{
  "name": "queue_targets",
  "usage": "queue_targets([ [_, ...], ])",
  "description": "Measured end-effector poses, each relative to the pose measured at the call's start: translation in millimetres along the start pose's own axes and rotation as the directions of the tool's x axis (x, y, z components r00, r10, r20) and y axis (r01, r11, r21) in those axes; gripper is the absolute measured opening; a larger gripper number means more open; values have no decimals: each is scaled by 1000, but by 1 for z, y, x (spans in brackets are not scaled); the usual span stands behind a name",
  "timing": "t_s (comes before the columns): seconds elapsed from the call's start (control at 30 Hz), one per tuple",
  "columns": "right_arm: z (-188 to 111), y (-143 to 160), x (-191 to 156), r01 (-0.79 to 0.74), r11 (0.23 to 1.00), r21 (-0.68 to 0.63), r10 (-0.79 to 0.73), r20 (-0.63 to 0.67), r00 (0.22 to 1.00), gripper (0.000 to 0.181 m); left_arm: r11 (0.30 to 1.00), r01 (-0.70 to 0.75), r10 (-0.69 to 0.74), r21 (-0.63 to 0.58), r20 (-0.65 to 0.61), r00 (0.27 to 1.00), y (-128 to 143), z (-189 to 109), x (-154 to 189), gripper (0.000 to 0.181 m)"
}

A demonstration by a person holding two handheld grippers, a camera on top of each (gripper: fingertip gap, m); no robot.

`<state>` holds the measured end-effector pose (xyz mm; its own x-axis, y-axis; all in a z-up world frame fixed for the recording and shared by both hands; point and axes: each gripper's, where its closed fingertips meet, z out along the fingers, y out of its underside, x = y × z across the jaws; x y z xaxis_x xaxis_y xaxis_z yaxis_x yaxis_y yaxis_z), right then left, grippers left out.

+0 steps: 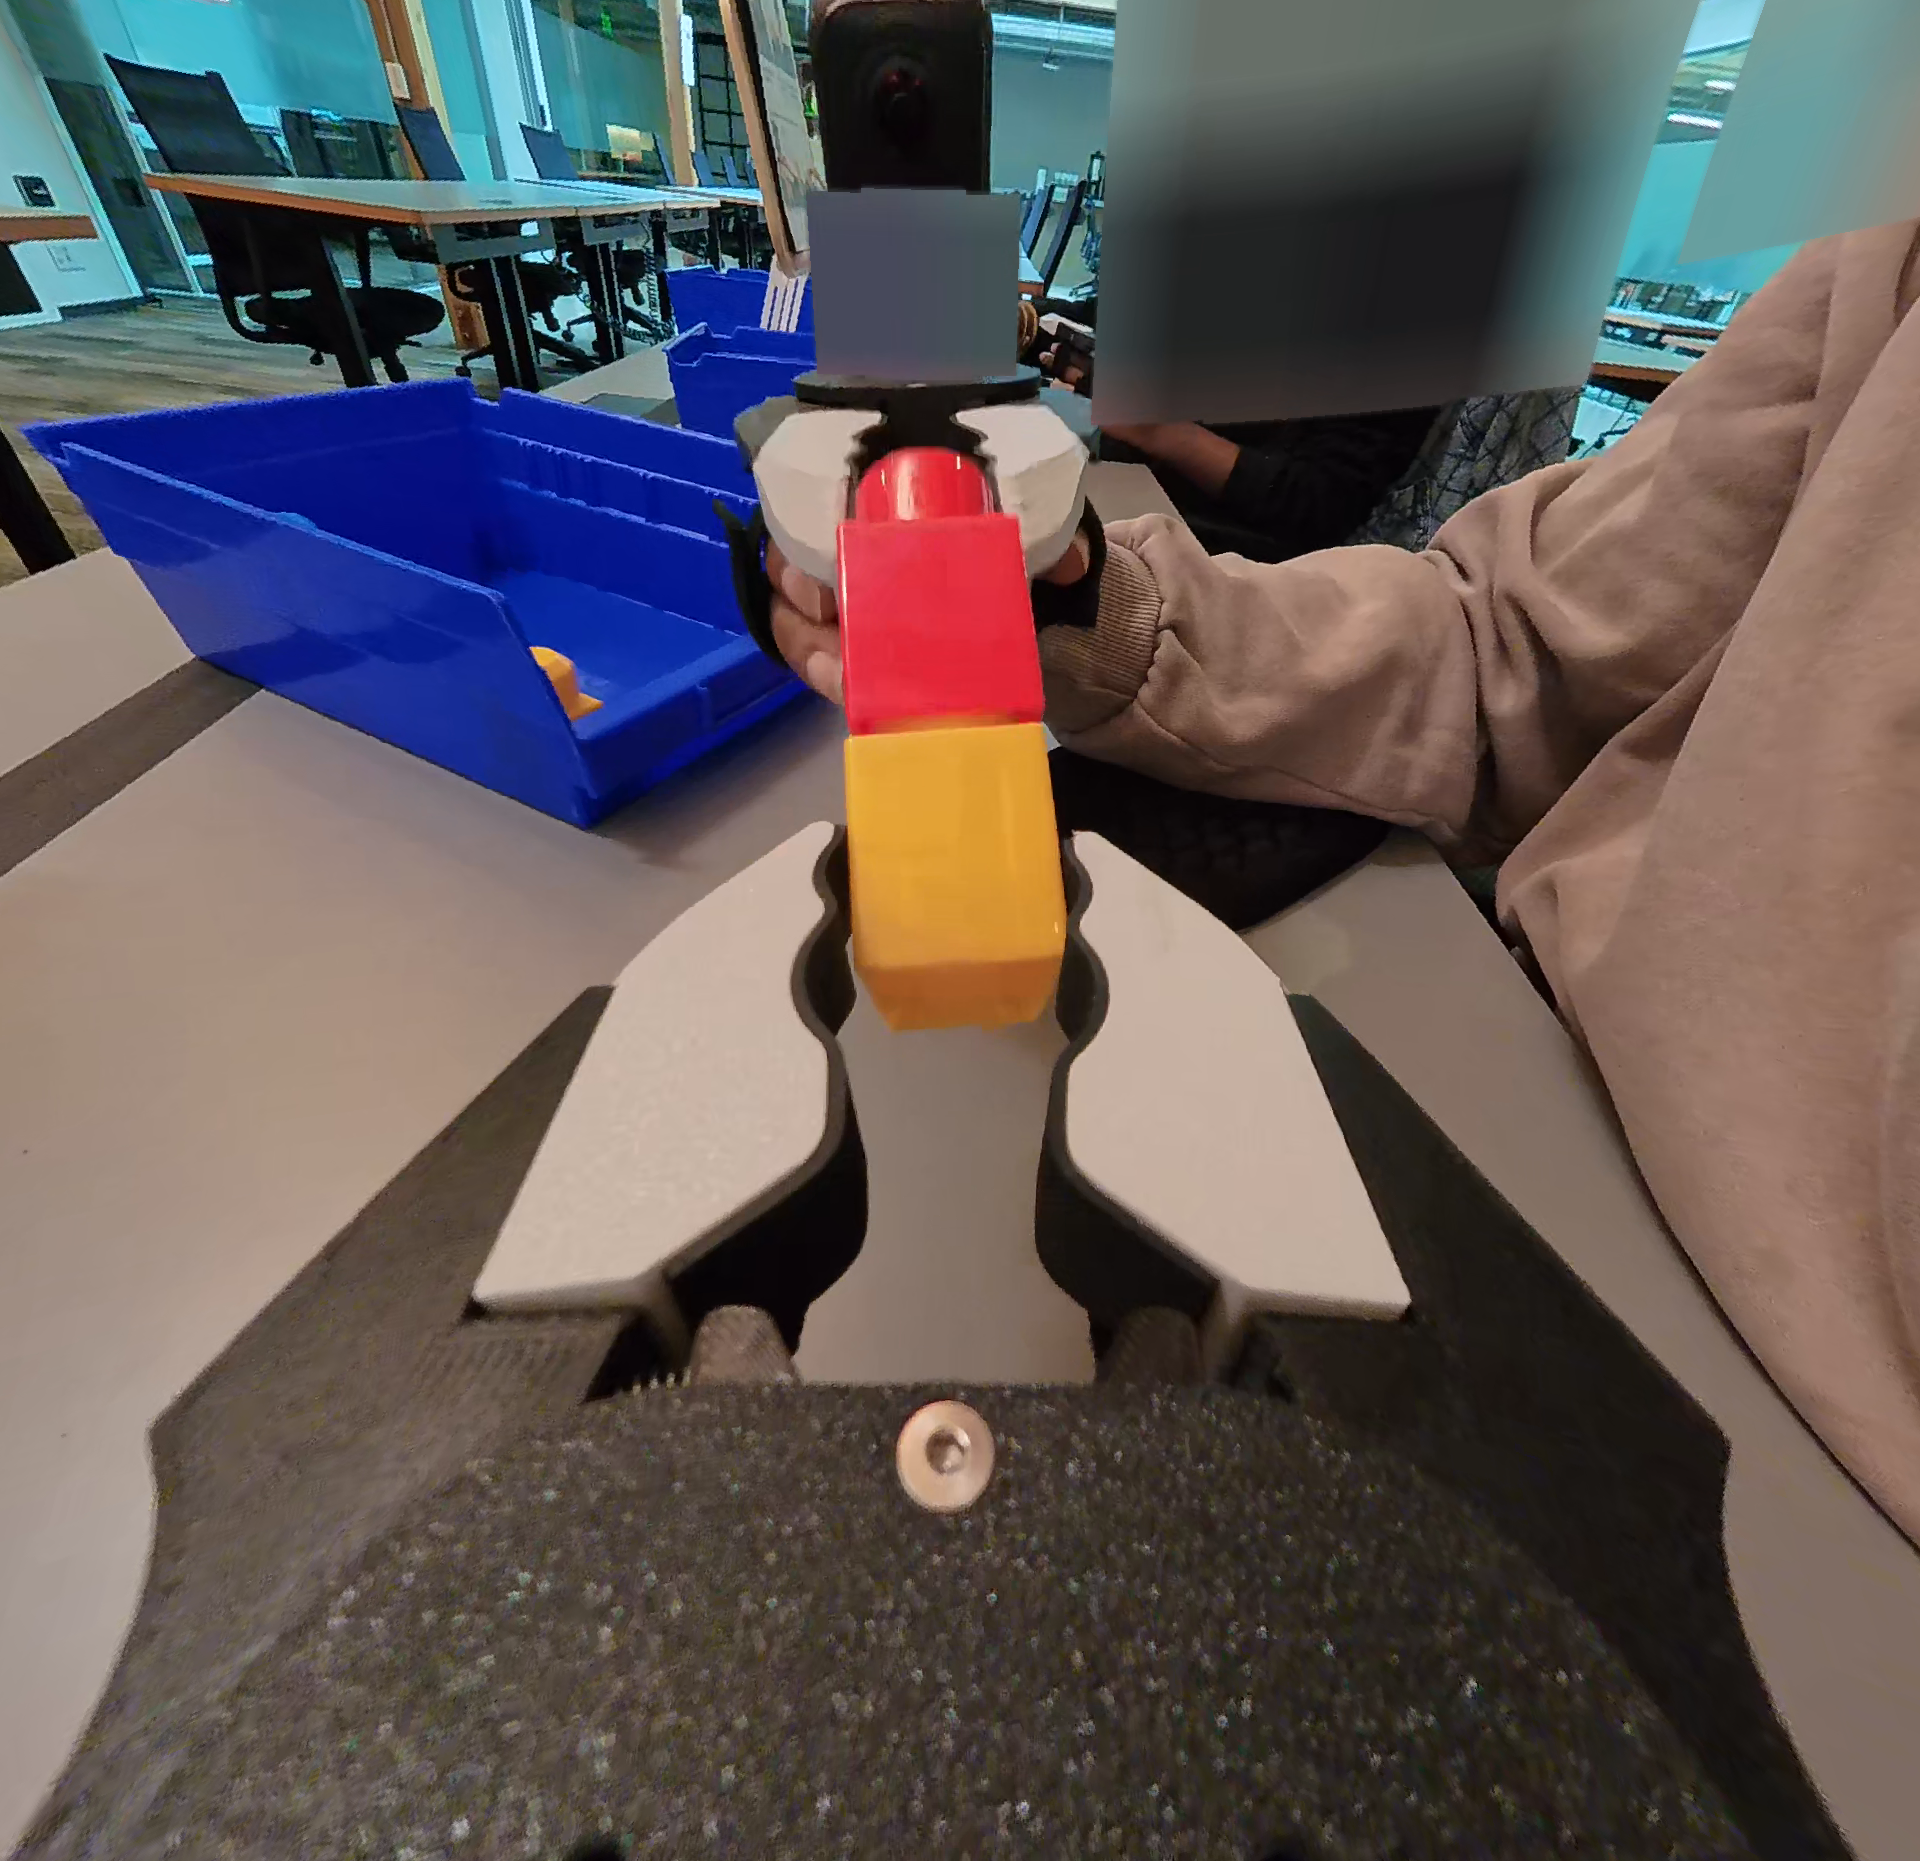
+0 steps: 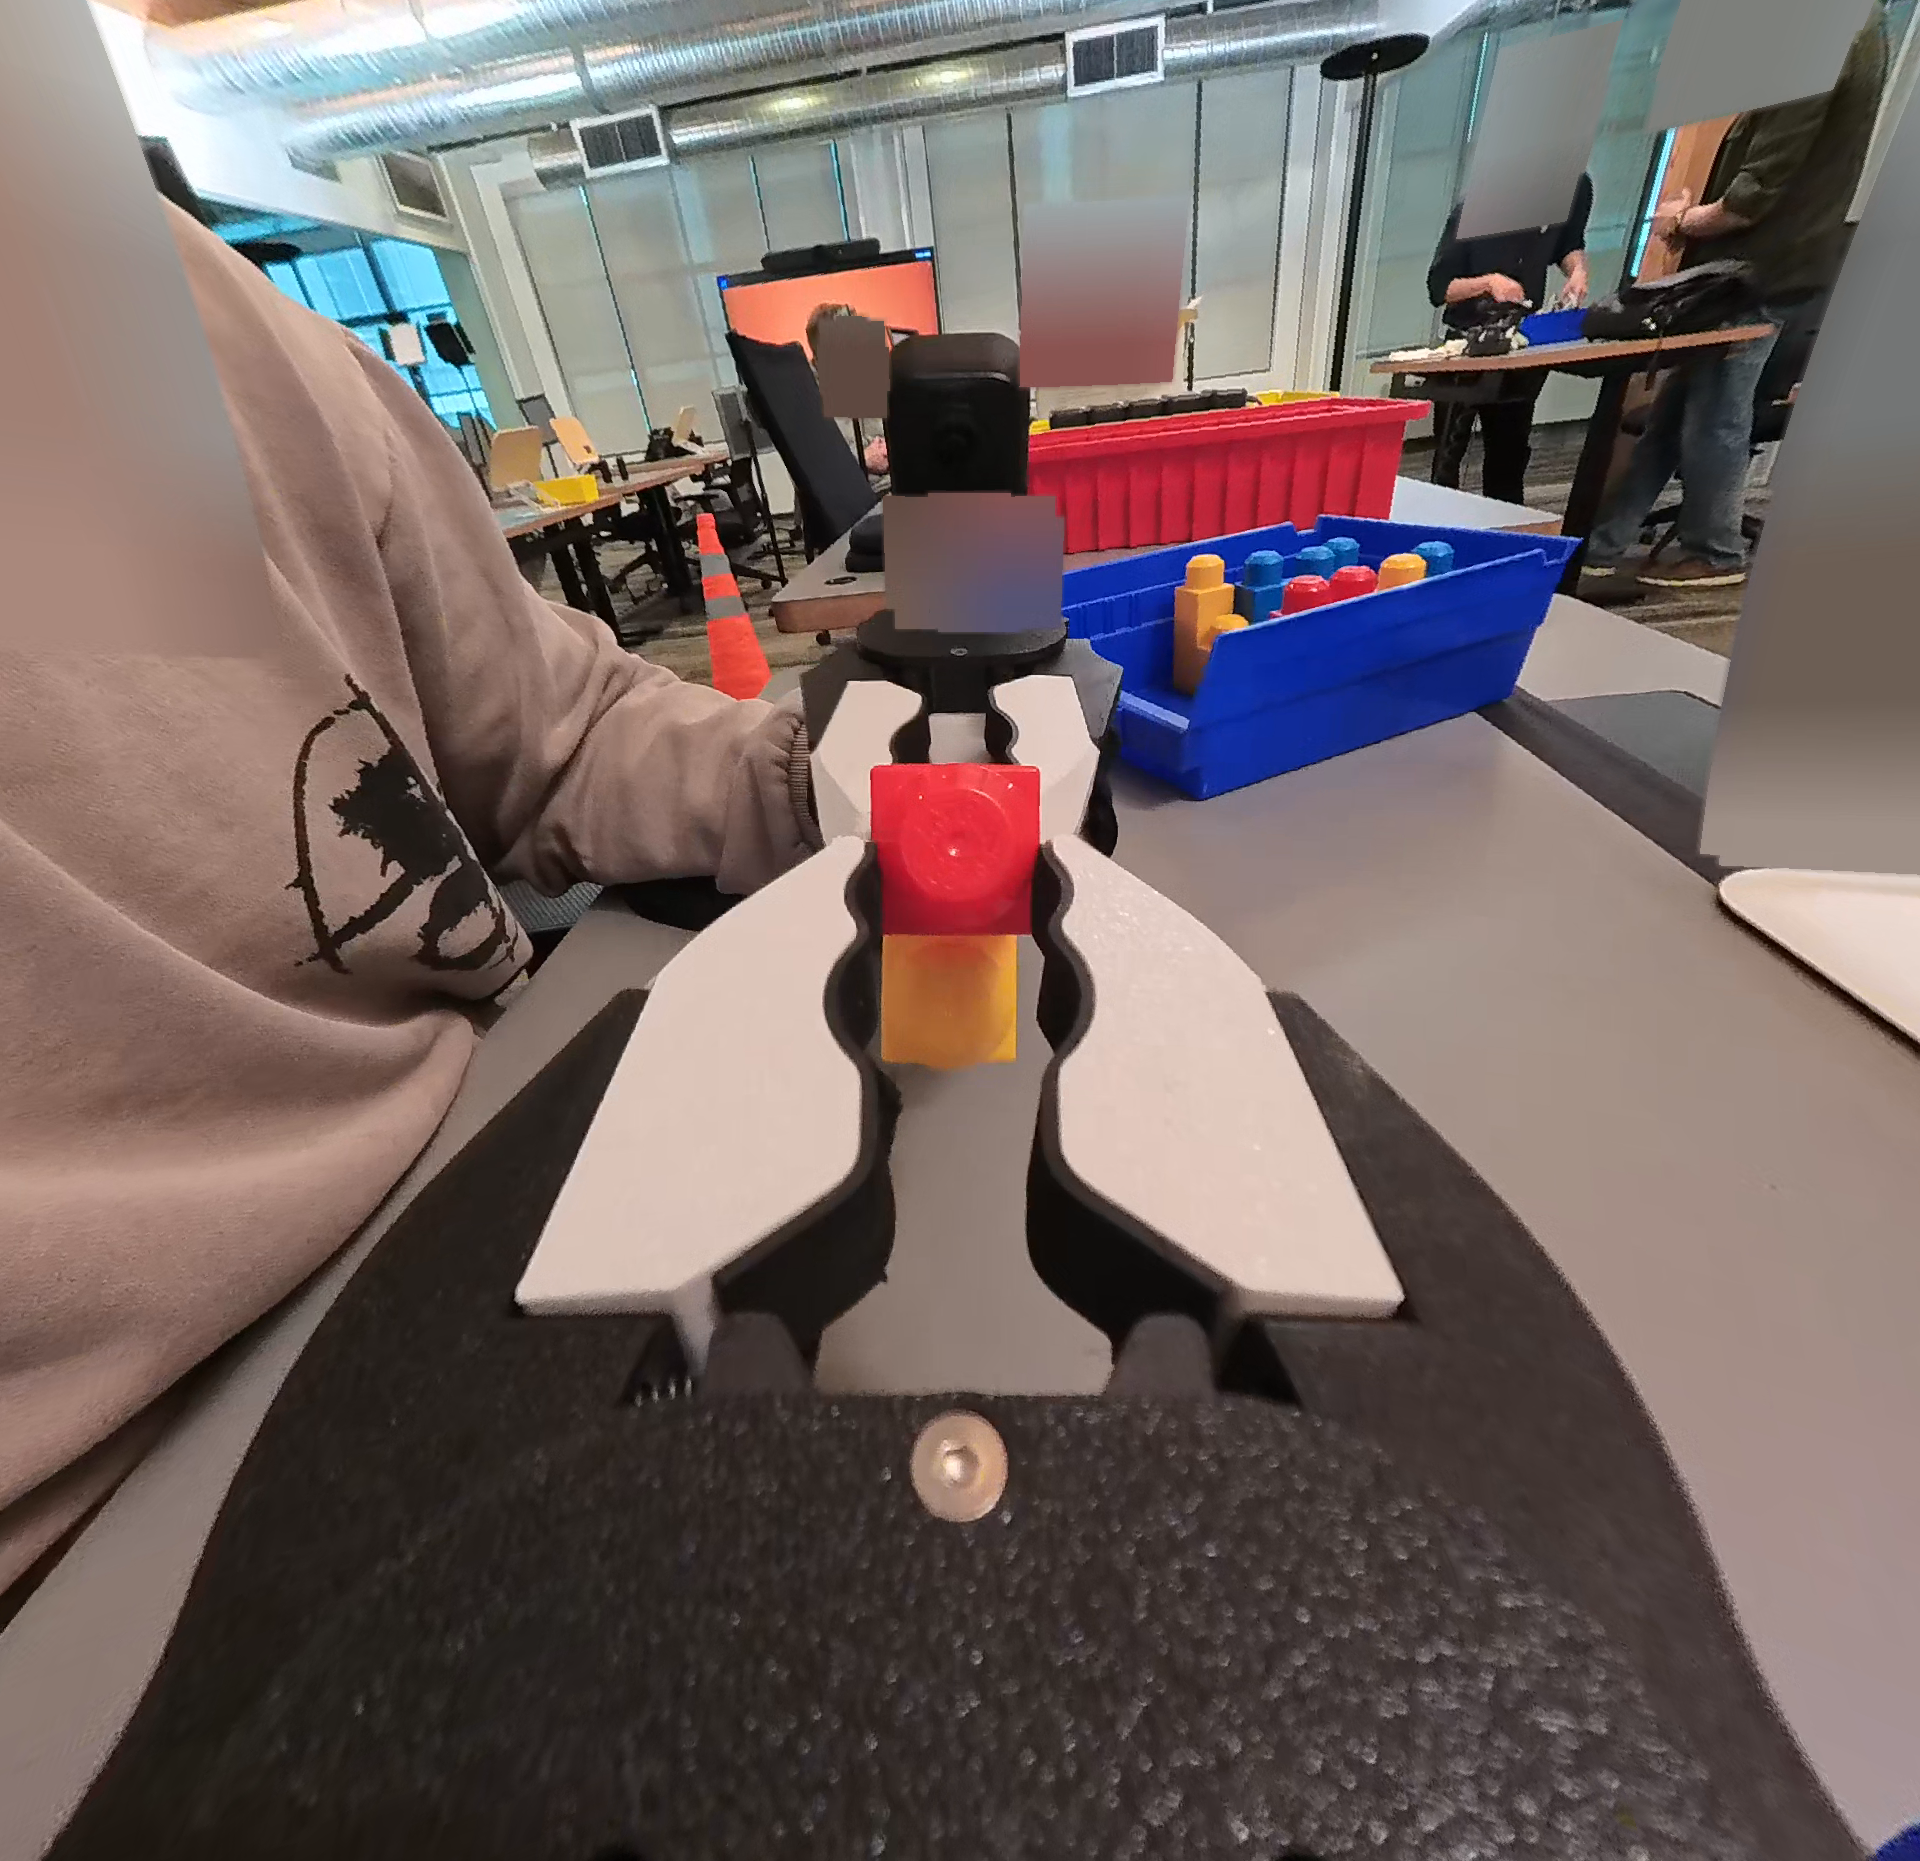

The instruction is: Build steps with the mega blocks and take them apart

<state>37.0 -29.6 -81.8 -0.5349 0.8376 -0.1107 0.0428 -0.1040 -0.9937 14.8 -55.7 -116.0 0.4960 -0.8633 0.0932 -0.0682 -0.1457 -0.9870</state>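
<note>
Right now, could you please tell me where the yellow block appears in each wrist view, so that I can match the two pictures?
Left wrist view: the yellow block is at centre, between the left tool's tips, below the red block.
Right wrist view: it sits just below centre, under the red block, between the right tool's fingers.
Shared landmark: the red block, joined to the yellow one.

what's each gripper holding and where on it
The left gripper pinches the yellow block by its two sides. The right gripper pinches the red block by its sides. The two blocks are held end to end above the table.
</note>
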Motion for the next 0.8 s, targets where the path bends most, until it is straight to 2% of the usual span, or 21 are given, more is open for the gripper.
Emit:
queue_targets([
  [0.03, -2, -4, -1, -1, 1000, 24, 1, 5, 1000, 27, 1000, -2, 2, -7, -2, 1000, 1, -1, 0, 37],
  [0.1, -22, -37, -3, -23, 979, 202, 19, 24, 1000, 27, 1000, -6, 7, -29, 19, 1000, 6, -5, -5, 37],
  [0.13, -34, -51, -4, 3, 969, 248, -5, 7, 1000, 27, 1000, -1, 1, -14, 26, 1000, 4, -7, -7, 37],
  [0.2, -49, -62, -1, 100, 967, 236, -79, -98, 992, 27, 1000, 5, -6, 27, 44, 999, -4, -10, -11, 37],
  [0.27, -60, -68, 5, 104, 962, 252, -69, -144, 987, 27, 999, -9, 6, 42, 83, 997, -7, -12, -16, 37],
  [0.37, -71, -64, 23, 116, 972, 205, -62, -254, 965, 27, 998, -18, 9, 60, 145, 989, -10, -16, -26, 37],
  [0.43, -88, -65, 41, 129, 981, 148, -63, -383, 922, 27, 997, -30, 16, 69, 194, 981, -12, -20, -33, 37],
  [0.5, -117, -73, 57, 153, 987, 59, -98, -532, 841, 28, 996, -37, 19, 78, 228, 974, -14, -24, -39, 37],
  [0.57, -148, -70, 72, 128, 985, -118, -174, -643, 746, 27, 995, -41, 18, 88, 250, 968, -15, -27, -43, 37],
  [0.63, -179, -55, 90, 18, 941, -337, -268, -715, 646, 27, 995, -43, 18, 93, 258, 966, -17, -28, -44, 37],
  [0.7, -196, -35, 101, -120, 868, -482, -310, -715, 627, 27, 994, -44, 17, 96, 259, 966, -17, -28, -44, 37],
  [0.8, -201, 1, 116, -320, 773, -549, -254, -729, 636, 28, 995, -48, 24, 88, 255, 967, -16, -25, -42, 37],
])
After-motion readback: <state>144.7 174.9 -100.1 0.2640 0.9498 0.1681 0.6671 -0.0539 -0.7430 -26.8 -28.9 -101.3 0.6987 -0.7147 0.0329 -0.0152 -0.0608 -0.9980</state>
